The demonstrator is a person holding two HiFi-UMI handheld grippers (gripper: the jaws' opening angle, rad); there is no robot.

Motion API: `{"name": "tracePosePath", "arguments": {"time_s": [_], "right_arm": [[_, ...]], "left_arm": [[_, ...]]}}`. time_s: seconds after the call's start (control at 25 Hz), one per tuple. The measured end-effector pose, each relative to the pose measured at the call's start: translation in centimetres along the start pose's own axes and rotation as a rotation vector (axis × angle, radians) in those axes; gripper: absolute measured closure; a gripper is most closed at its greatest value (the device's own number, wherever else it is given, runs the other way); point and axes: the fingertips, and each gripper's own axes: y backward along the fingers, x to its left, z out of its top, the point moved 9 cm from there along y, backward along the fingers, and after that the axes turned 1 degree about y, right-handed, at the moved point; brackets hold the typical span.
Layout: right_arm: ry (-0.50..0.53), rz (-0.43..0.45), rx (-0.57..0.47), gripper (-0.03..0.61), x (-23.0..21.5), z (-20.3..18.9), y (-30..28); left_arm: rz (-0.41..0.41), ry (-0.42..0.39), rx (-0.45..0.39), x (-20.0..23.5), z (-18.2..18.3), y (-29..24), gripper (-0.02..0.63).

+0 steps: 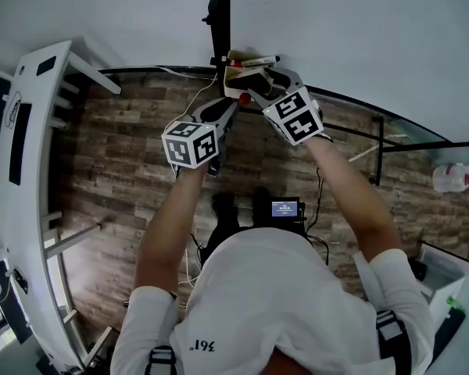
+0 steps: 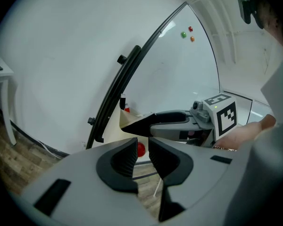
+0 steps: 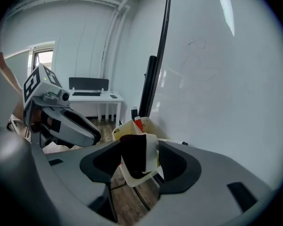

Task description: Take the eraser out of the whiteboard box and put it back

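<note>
Two tongs: the left tongs (image 2: 142,155) and the right tongs (image 3: 140,160) both reach out to the box (image 3: 131,179), one in each hand.
Right tongs: the jaws stand wide apart, one on each side of the eraser (image 3: 136,153). There is a gap on the white side, so I think they do not squeeze it.
Left tongs: only a thin gap between the jaws, and nothing in it. They sit just beside the right tongs, a bit further back from the box.
Nearer hand: the right one, by far.
Eraser: it stands in the box, right between the right jaws. The black felt faces one jaw and the white back faces the other.
Long side: it runs up and down, leaning a little.
Box: cream, fixed low on the whiteboard (image 3: 217,79), with a red pen (image 3: 138,123) behind the eraser.
Hard to see: the eraser's bottom is down inside the box. I cannot tell if the dark jaw touches the black felt. From the head view the tongs cover the eraser.
</note>
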Motion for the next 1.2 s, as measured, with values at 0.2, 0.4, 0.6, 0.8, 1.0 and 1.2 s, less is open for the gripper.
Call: {"name": "tracePosePath", "arguments": {"time_s": [0.2,0.4,0.6,0.8,1.0,1.2], "right_arm": [[-0.008,0.010,0.020,0.334,0.3,0.5,-0.7],[0.020,-0.038,0.032,0.334,0.4,0.6,-0.8],[0.044,-0.054,0.028,0.352,0.5,0.5,-0.7],[0.072,-0.078,0.020,0.360,0.4,0.7,0.2],[0.080,-0.090,-0.009,0.363,0.3,1.3,1.4],[0.089,-0.109,-0.038,0.365,0.3,2.1,3.2]], "left_arm": [[0.003,-0.002,0.012,0.3,-0.1,-0.4,0.554],[-0.003,-0.003,0.018,0.3,0.0,-0.7,0.554],[-0.010,0.007,0.019,0.2,0.0,-0.7,0.554],[-0.019,0.009,0.011,0.0,0.3,-0.5,0.554],[-0.028,0.001,0.000,-0.5,0.8,-0.1,0.554],[-0.030,-0.008,-0.022,-0.8,1.5,0.6,0.554]]}}
